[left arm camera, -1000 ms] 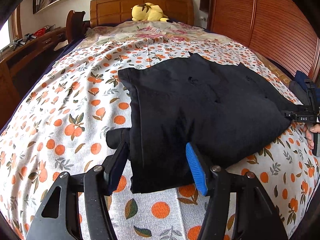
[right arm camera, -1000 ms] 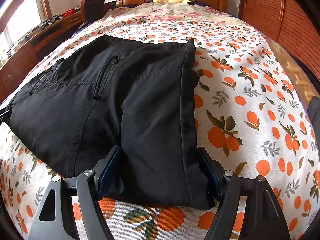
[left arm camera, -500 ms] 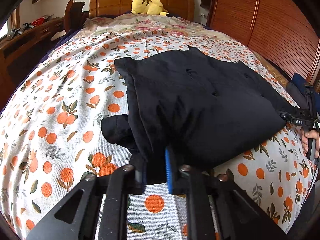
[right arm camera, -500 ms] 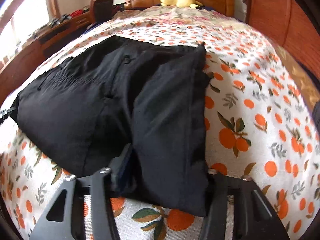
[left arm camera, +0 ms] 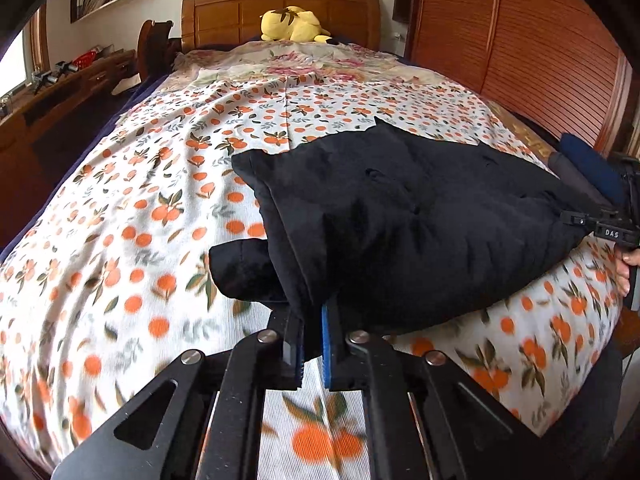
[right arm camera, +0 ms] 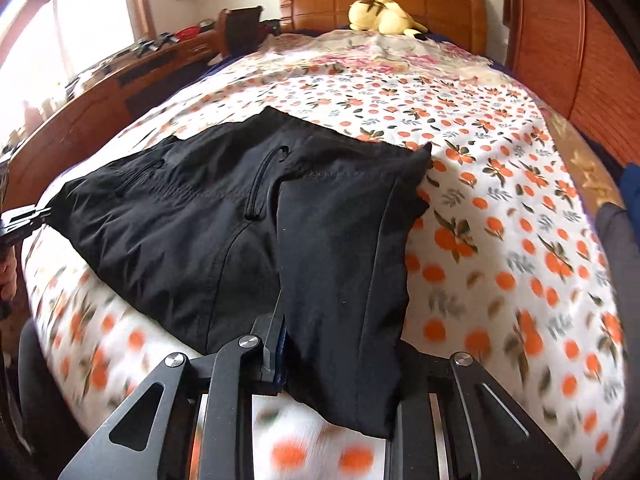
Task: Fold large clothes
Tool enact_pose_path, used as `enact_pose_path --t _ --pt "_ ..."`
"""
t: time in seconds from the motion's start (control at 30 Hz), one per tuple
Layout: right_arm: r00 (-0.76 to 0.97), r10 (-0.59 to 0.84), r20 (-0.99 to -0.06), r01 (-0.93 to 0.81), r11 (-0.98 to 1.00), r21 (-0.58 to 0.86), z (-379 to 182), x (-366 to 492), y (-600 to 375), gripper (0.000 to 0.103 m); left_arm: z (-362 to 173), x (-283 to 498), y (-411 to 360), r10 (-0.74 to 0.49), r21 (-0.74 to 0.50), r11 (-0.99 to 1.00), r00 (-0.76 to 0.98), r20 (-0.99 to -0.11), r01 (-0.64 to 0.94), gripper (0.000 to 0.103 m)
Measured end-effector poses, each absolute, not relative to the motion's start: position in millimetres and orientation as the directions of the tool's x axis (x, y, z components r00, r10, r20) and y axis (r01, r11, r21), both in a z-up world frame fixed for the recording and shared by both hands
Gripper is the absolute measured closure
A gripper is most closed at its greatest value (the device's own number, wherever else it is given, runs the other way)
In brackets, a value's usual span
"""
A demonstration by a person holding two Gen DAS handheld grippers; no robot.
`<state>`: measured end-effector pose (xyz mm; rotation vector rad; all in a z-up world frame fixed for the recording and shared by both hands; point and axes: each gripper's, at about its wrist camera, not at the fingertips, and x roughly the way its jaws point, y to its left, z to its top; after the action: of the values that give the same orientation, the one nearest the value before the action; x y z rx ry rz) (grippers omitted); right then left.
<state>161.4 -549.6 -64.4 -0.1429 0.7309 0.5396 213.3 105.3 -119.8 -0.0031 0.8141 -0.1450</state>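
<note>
Looking along the left claw [left arm camera: 311,338]: pinched narrow on the near edge of the black trousers [left arm camera: 400,224], blue pads [left arm camera: 326,352] nearly together with the fabric bunched between them. Trousers folded, lying on the orange-print bed cover [left arm camera: 132,240], lifted slightly at the gripped edge, a loose black fold [left arm camera: 240,274] sticking out to the left of the main bundle. Far right of the trousers, the right claw [left arm camera: 600,226] at their opposite edge, with part of a hand [left arm camera: 626,270] just below it. Beyond the trousers, a yellow plush toy [left arm camera: 294,24] against the wooden headboard [left arm camera: 280,12]; right of the trousers, a slatted wooden wall [left arm camera: 520,48].

Looking along the right claw [right arm camera: 340,364]: clamped on the near folded edge of the trousers [right arm camera: 224,216], the right finger hidden under draped fabric, the left finger [right arm camera: 272,344] pressed against the cloth. Zip pocket [right arm camera: 264,178] showing on the upper face of the trousers. Left of the trousers, the left claw [right arm camera: 20,220] at their far corner, too small to tell its opening in this view. Behind the trousers, the plush toy [right arm camera: 384,14] by the headboard [right arm camera: 380,0]; left of the trousers, a wooden bench [right arm camera: 100,92] under the window.
</note>
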Motion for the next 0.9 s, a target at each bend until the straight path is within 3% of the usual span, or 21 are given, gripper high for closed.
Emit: enact_pose_path --t 0.23,0.33,0.47,0.6,0.9 --pt "0.569 0.467 -0.677 -0.541 0.833 0.120 -67 87 -586 0.077 -112 130 104 -0.180 -0.126 0.984 0.690 -0.702 0.128 0.096" --pt "0.571 0.466 -0.676 -0.536 0.835 0.122 -65 71 -595 0.073 -113 116 98 -0.156 -0.094 0.988 0.691 -0.706 0.127 0.096" --pt "0.621 0.421 -0.662 -0.486 0.869 0.096 -57 70 -601 0.062 -117 115 96 -0.136 -0.082 0.990 0.683 -0.717 0.112 0.096" --pt "0.643 0.431 -0.633 -0.456 0.880 0.136 -56 56 -604 0.060 -122 116 95 -0.124 -0.074 0.992 0.674 -0.729 0.102 0.096" --pt "0.726 0.331 -0.603 -0.390 0.920 0.036 -43 35 -601 0.050 -127 114 93 -0.106 -0.066 0.994 0.673 -0.732 0.085 0.096"
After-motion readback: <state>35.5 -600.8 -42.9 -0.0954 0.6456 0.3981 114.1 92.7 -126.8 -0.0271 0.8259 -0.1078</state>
